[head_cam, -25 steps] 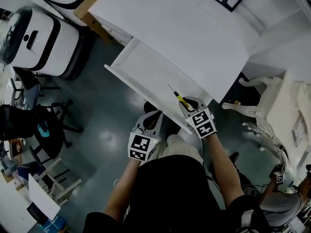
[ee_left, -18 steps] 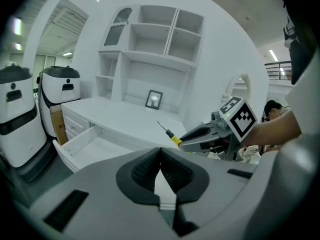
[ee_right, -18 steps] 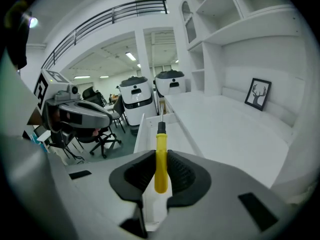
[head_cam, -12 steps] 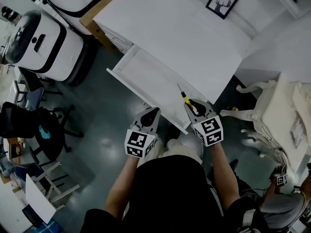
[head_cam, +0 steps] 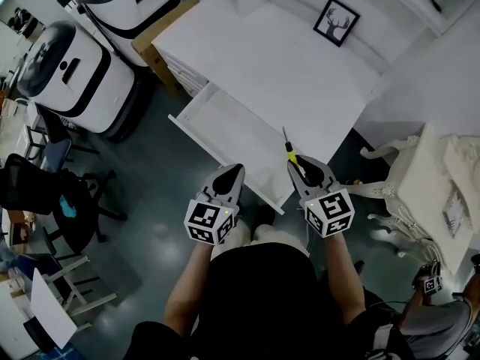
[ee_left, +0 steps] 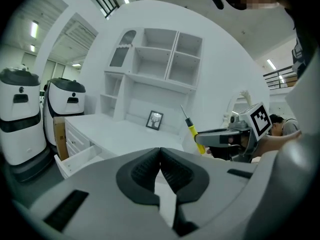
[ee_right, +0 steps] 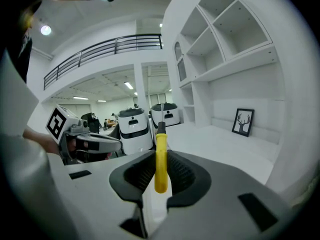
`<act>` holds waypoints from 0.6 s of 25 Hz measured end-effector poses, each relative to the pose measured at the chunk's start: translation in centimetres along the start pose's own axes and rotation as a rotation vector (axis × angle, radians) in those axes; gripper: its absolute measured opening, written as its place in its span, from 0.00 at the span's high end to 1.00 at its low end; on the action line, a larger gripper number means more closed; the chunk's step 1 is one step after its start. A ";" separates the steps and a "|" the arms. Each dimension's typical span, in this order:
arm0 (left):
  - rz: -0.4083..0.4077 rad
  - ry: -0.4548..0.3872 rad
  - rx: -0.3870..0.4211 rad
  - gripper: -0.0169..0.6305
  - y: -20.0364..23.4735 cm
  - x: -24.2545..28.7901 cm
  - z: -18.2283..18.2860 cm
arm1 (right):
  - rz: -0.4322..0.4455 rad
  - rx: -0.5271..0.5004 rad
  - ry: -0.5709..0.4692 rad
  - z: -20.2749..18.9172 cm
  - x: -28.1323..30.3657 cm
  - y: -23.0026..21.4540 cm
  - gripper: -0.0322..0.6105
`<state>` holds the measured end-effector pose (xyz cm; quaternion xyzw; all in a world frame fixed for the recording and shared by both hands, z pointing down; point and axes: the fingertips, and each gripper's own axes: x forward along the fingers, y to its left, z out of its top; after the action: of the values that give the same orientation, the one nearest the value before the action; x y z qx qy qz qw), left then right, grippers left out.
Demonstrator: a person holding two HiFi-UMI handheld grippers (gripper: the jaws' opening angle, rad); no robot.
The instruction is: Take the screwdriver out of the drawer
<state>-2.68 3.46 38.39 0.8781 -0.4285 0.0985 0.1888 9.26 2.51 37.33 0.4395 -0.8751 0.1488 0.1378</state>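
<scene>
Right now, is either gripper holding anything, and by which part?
The right gripper is shut on the screwdriver, clamped on its yellow handle, shaft pointing out ahead. The left gripper is shut and empty.

No readable text, no labels, no brands, no numbers

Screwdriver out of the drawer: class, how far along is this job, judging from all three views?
Done: the screwdriver is clamped by its yellow handle in the right gripper and is clear of the open drawer. In hand: holding it aloft. The left gripper is shut and empty. Left, probably: setting it down, perhaps on the desk.
</scene>
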 end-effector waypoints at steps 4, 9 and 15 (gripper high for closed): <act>-0.004 -0.045 0.010 0.94 -0.6 0.1 2.0 | -0.002 0.021 -0.068 2.3 -1.6 -0.2 0.82; -0.005 -0.076 0.007 0.94 -0.9 0.0 3.3 | -0.035 0.034 -0.113 3.7 -3.1 -0.4 0.82; -0.012 -0.096 0.012 0.94 -1.4 0.1 4.1 | -0.061 0.062 -0.140 3.8 -4.1 -0.8 0.82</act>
<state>-1.48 2.51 34.33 0.8856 -0.4311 0.0577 0.1631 11.83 3.61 32.44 0.4793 -0.8638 0.1404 0.0670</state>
